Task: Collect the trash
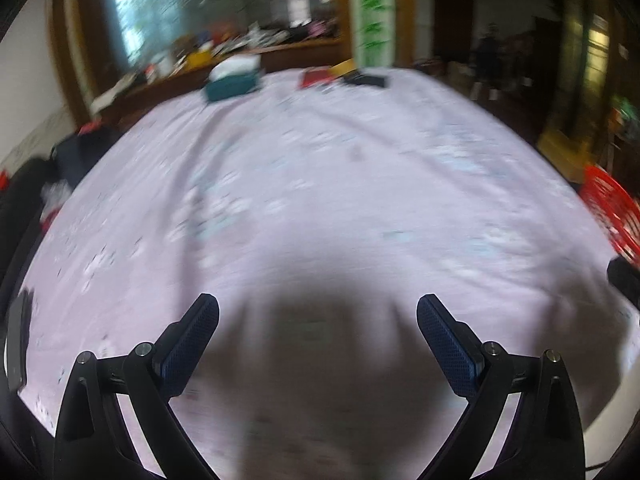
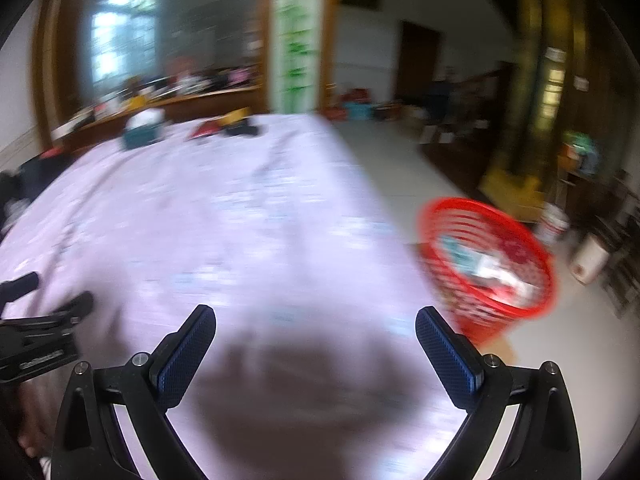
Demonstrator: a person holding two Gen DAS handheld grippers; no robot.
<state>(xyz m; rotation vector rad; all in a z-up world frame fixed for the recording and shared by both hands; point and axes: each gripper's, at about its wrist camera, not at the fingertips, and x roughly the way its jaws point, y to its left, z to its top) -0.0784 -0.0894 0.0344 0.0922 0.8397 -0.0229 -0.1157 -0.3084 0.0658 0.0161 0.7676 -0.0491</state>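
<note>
Both views are motion-blurred. My left gripper (image 1: pixel 318 306) is open and empty over the near part of a table with a pale pink patterned cloth (image 1: pixel 320 168). My right gripper (image 2: pixel 316 316) is open and empty over the same cloth (image 2: pixel 224 216), near its right edge. A red plastic basket (image 2: pixel 492 264) stands on the floor to the right of the table and holds several pieces of trash; its rim shows at the right edge of the left wrist view (image 1: pixel 612 216). The left gripper also shows at the left of the right wrist view (image 2: pixel 56 300).
At the table's far end lie a teal box with white tissue (image 1: pixel 232 78), a red packet (image 1: pixel 314 78), a yellow item (image 1: pixel 344 66) and a dark flat object (image 1: pixel 366 80). A cluttered wooden counter (image 1: pixel 224 54) runs behind. A white bucket (image 2: pixel 554 224) and boxes stand on the floor at right.
</note>
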